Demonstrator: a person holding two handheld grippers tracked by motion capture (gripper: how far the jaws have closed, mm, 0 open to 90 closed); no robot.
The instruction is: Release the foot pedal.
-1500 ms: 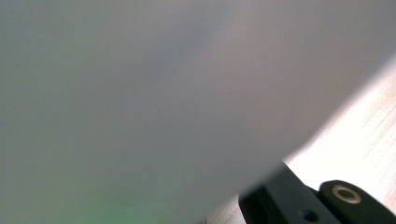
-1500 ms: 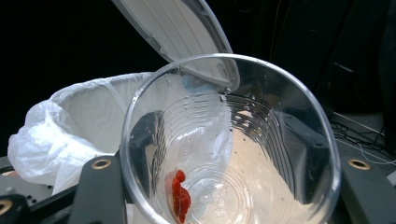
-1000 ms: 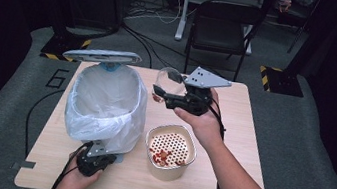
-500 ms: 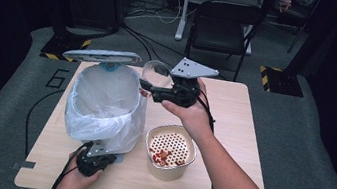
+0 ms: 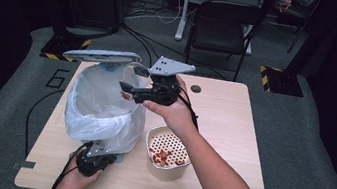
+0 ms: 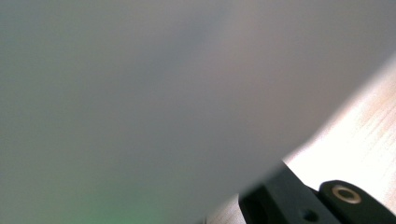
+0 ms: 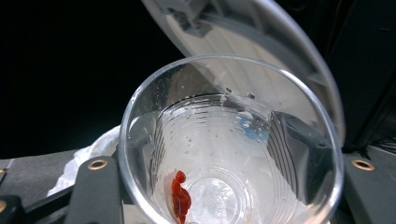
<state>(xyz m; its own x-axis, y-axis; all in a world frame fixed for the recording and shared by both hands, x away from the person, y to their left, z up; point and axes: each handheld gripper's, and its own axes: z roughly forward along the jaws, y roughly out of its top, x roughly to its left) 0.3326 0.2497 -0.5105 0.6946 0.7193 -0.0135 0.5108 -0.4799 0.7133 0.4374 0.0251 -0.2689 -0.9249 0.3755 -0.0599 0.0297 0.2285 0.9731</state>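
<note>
High view: on the bench, a bin lined with a white bag stands left, over which the right hand-held gripper pinches a clear cup holding a red scrap; the left hand-held gripper, near the bin's base, I cannot tell.

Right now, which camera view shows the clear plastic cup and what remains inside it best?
The right gripper view: it looks straight into the clear plastic cup, with red bits stuck near its bottom. In the high view the cup is small, held sideways by the right gripper over the lined bin. The left gripper view is blurred.
</note>
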